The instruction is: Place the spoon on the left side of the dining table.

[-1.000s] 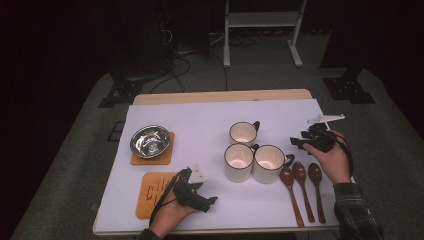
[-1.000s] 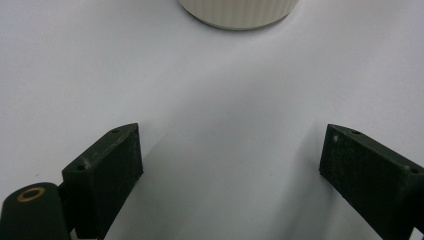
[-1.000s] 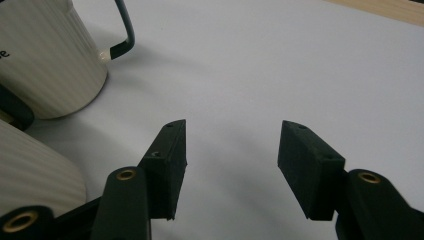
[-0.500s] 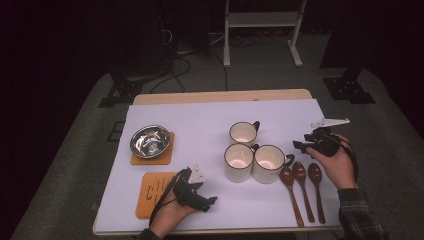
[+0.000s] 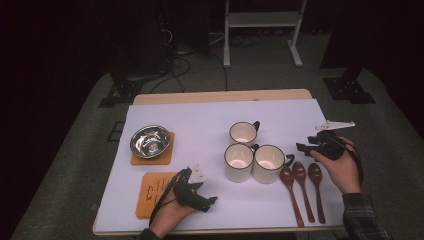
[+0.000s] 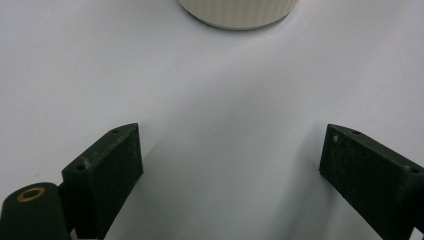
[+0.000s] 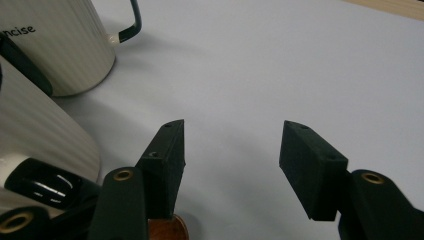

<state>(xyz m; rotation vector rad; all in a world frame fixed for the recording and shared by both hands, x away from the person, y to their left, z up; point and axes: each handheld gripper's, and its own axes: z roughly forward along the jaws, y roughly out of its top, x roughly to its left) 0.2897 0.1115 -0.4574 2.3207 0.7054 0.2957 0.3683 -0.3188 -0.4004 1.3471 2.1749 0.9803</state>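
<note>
White-covered worktop (image 5: pixel 210 112) carries everything. Three cream mugs cluster at centre: one mug (image 5: pixel 243 133) at 12 o'clock of the group, front-left mug (image 5: pixel 238 162) and front-right mug (image 5: pixel 269 163) touching side by side at 6 o'clock, handle of the front-right one pointing to 3 o'clock. Steel bowl (image 5: pixel 150 140) sits on an orange coaster (image 5: pixel 164 156) at 9 o'clock of the mugs; second orange coaster (image 5: pixel 152 192) lies bare at 7 o'clock, just beside the left hand. Three brown wooden spoons (image 5: pixel 300 187) lie parallel at 4 o'clock of the mugs, bowls toward the far side. Right gripper (image 5: pixel 303 148) hovers just at 12 o'clock of the spoon bowls, aimed at the front-right mug handle, jaws spread, nothing between them. Left gripper (image 5: pixel 210 201) rests low on the worktop at 7 o'clock of the mugs, jaws spread wide, empty, front-left mug base ahead of it
</note>
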